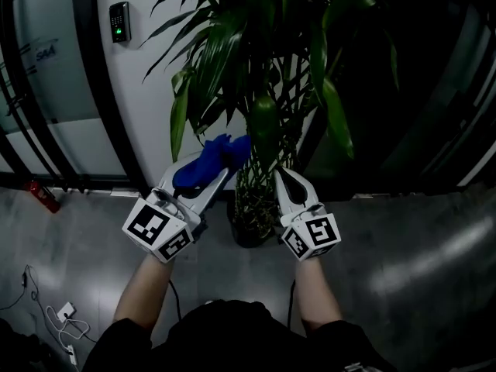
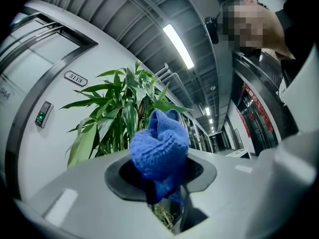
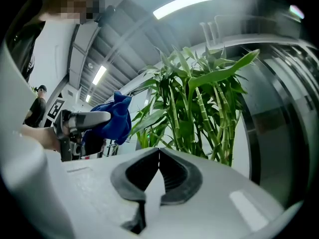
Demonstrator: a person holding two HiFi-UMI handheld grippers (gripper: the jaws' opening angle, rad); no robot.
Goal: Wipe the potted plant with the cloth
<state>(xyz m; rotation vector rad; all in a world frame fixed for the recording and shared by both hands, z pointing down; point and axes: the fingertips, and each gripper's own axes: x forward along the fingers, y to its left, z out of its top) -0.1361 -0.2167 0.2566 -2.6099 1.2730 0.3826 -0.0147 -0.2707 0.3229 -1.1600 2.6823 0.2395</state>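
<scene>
Left gripper (image 2: 160, 182) clamps cloth (image 2: 159, 143) beside potted plant (image 2: 117, 114).

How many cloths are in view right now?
1. The blue cloth is clamped in the left gripper, held up close to the potted plant's leaves. The right gripper is shut and empty. No other cloth shows.

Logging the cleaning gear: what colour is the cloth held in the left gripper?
Bright blue. The cloth, clamped in the left gripper, shows best in the left gripper view.

The grey floor (image 1: 403, 270) carries the potted plant (image 1: 262, 126) and loose white cables (image 1: 63, 318).
</scene>
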